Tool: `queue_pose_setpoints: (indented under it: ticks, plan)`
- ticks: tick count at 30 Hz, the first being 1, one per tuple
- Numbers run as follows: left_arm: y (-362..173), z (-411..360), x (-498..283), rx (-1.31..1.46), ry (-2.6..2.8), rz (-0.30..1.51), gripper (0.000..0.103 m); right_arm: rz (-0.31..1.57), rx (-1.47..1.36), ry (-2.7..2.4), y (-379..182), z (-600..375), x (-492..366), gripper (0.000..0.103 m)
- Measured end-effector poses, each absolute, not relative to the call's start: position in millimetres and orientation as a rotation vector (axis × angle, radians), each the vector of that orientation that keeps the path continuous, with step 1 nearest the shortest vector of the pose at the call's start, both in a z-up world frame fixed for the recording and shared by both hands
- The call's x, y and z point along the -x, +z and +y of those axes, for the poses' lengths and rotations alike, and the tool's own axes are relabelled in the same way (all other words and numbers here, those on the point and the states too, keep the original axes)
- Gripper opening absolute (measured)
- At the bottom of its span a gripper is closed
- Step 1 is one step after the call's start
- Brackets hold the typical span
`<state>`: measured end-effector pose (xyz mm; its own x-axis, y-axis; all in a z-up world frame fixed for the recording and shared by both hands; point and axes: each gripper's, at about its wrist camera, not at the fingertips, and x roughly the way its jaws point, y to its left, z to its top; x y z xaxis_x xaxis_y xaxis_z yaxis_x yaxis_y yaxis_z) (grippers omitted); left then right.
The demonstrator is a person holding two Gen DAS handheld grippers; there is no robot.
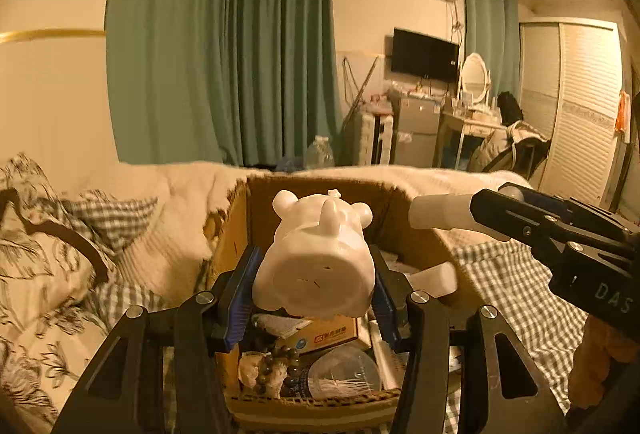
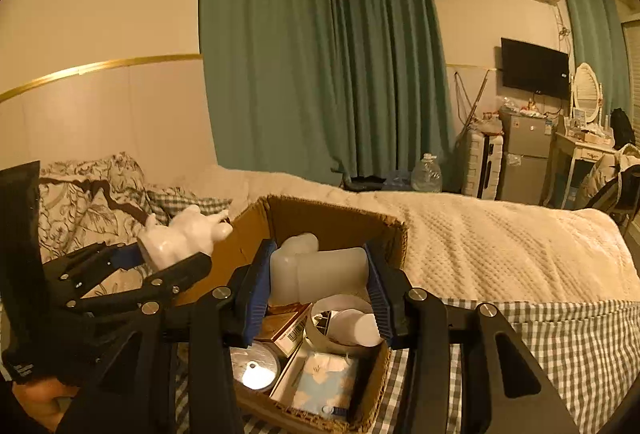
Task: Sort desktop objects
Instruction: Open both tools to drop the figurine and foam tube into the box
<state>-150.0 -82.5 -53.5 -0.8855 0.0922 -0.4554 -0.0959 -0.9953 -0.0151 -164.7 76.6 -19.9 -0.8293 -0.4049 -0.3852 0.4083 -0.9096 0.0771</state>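
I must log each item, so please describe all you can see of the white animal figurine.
The white animal figurine looks like glossy ceramic: round ears, stubby legs, a flat base with small slits. It lies tipped, base toward the left wrist camera, clamped between the blue pads of the left gripper fingers, above the open cardboard box. Nothing else touches it.

Left gripper (image 1: 316, 294) and right gripper (image 2: 320, 286) side by side, angled downward, blue-padded fingers (image 1: 240, 298) each clamped on a load
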Motion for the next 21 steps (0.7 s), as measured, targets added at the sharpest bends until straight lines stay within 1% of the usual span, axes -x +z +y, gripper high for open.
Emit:
queue_pose_setpoints:
  ticks: [7, 11, 12, 13, 14, 15, 17, 20, 21]
  plan:
    - [-81, -86, 171, 0.808, 2.942, 0.003, 0.053, 0.04, -0.674, -2.599, -51, 70, 191, 0.045]
    - [-85, -88, 177, 0.842, 2.938, -0.017, 0.053, 0.06, -0.724, -2.568, -61, 65, 198, 0.049]
    - [-85, -89, 178, 0.842, 2.939, -0.02, 0.054, 0.059, -0.727, -2.567, -63, 65, 199, 0.052]
    - [-85, -89, 178, 0.838, 2.937, -0.023, 0.055, 0.056, -0.729, -2.57, -65, 66, 199, 0.052]
    - [-83, -89, 177, 0.828, 2.937, -0.026, 0.058, 0.051, -0.729, -2.574, -65, 66, 199, 0.054]
    - [-81, -89, 175, 0.817, 2.945, -0.024, 0.064, 0.045, -0.728, -2.578, -66, 67, 200, 0.057]
    - [-76, -90, 172, 0.783, 2.962, -0.028, 0.068, 0.032, -0.715, -2.59, -63, 70, 199, 0.057]
    - [-70, -92, 168, 0.76, 2.968, -0.044, 0.068, 0.014, -0.692, -2.608, -57, 77, 194, 0.058]
    - [-68, -93, 166, 0.752, 2.972, -0.05, 0.068, 0.009, -0.685, -2.614, -55, 78, 193, 0.06]
